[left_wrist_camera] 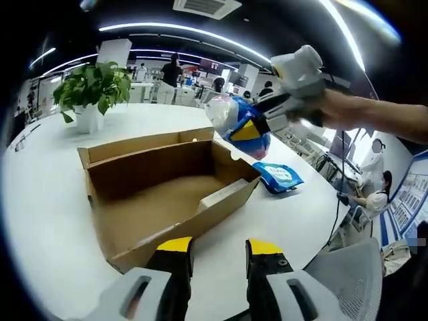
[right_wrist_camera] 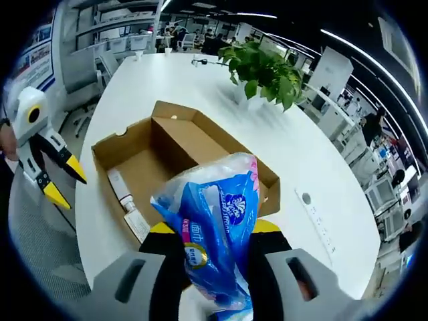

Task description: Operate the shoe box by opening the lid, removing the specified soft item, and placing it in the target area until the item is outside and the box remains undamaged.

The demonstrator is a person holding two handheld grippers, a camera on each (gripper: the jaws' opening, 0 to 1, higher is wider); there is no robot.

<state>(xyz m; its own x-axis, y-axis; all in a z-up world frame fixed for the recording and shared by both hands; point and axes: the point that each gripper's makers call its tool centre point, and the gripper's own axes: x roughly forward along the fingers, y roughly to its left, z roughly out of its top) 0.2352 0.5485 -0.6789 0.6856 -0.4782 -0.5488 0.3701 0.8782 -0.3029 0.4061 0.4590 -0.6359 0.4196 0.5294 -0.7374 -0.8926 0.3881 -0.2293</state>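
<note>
The brown shoe box [left_wrist_camera: 167,200] lies open on the white table [left_wrist_camera: 47,214], its lid folded back. My left gripper [left_wrist_camera: 219,246] hovers at the box's near corner, open, nothing between its yellow-tipped jaws. Above the box's far right corner, my right gripper [left_wrist_camera: 265,115] is shut on a soft blue and white plastic pack [left_wrist_camera: 239,124]. In the right gripper view that pack [right_wrist_camera: 221,200] stands between the jaws of my right gripper [right_wrist_camera: 214,231], over the box [right_wrist_camera: 180,154]. My left gripper [right_wrist_camera: 67,187] shows open at the left.
A second blue pack [left_wrist_camera: 279,177] lies on the table right of the box. A potted plant [left_wrist_camera: 93,90] stands at the far side. A white card insert [right_wrist_camera: 127,200] lies inside the box. A socket strip [right_wrist_camera: 314,221] is set into the table. Chairs stand near the edge.
</note>
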